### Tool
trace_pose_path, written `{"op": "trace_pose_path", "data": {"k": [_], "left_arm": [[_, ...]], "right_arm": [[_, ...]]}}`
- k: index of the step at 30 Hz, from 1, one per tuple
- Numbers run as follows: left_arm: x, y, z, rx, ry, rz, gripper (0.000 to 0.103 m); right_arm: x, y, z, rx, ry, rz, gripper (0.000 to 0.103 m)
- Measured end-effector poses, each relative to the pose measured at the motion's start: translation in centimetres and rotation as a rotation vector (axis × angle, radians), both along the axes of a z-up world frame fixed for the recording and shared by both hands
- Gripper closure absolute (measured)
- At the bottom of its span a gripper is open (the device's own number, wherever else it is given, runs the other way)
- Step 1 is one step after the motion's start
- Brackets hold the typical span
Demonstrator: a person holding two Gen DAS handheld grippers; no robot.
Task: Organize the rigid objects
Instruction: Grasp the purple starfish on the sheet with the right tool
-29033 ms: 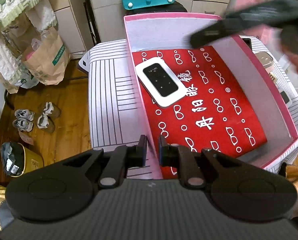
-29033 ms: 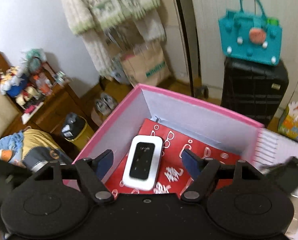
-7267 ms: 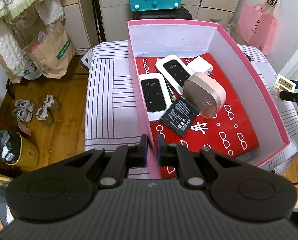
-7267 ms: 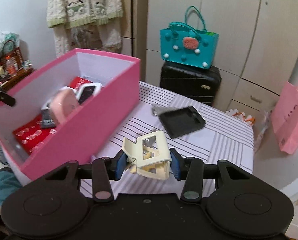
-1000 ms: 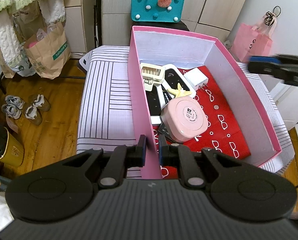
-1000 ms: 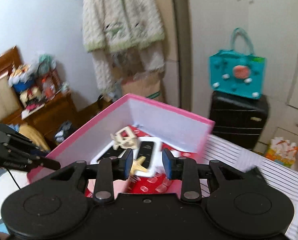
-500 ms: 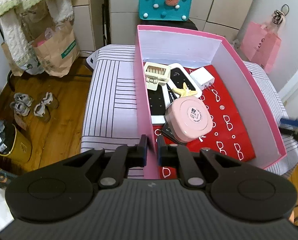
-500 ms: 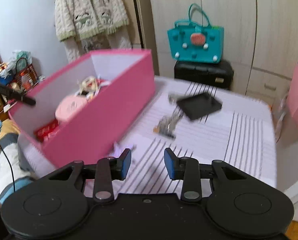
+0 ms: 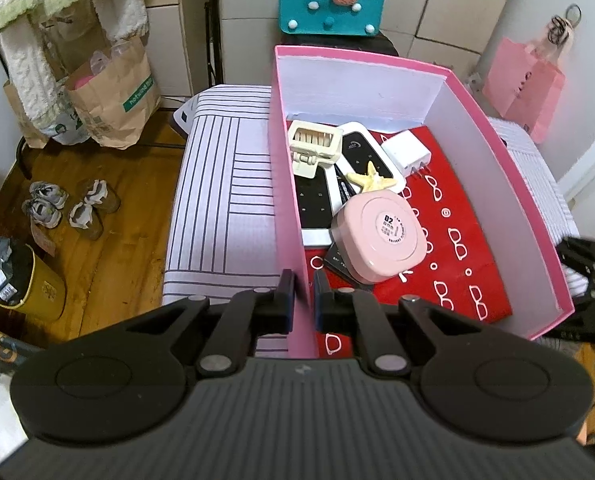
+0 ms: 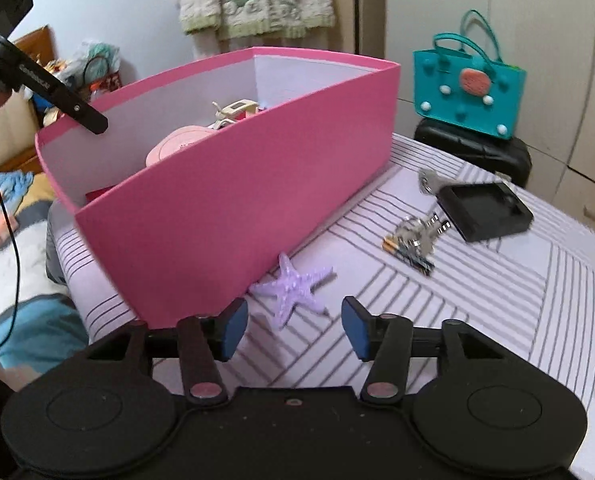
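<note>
While the left gripper (image 9: pixel 301 294) pinches the pink box (image 10: pixel 233 184) wall, the right gripper (image 10: pixel 293 326) has just been opening, empty. One purple starfish (image 10: pixel 297 286) lies by the box's corner. Bare striped cloth (image 10: pixel 497 300) spreads past one key bunch (image 10: pixel 415 238) and one black tray (image 10: pixel 485 210).

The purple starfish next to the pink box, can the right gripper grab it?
Probably yes. The right gripper is open just short of the purple starfish, with only striped cloth between them.
</note>
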State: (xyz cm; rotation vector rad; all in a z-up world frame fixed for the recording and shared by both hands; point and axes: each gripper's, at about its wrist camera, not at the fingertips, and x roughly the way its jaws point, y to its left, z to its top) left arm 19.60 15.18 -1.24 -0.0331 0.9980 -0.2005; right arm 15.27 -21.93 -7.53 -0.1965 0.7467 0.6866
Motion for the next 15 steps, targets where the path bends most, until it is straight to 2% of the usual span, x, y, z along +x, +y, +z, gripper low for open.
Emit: {"op": "trace_pose_path", "data": {"k": [4,7,8,11,15], "left_arm": [[0.5,-0.5,0.2,0.044,0.023,-0.052,0.094],[0.6,-1.2,0.4,0.096,0.03,-0.083,0.094],[0.6,-1.5,0.5,0.116,0.032,-0.096,0.094],[0.6,-2.2,0.6,0.17,0.036,-0.124,0.094],[0.6,-2.8,0.7,0.215,0.035,-0.153,0.094]], "right_arm": [[0.9,1.3,-0.7,-0.076,-0.005,0.06,0.042],[1.5,1.8,-0.5,-0.084,-0.009,0.071,0.044],[1.7,1.7,-0.4,-0.079,0.005,0.072,0.059],[1.4,1.6,-0.1,-0.078,0.02,0.068,0.071],[0.8,0.9,0.4,-0.065,0.015,0.002,0.071]]}}
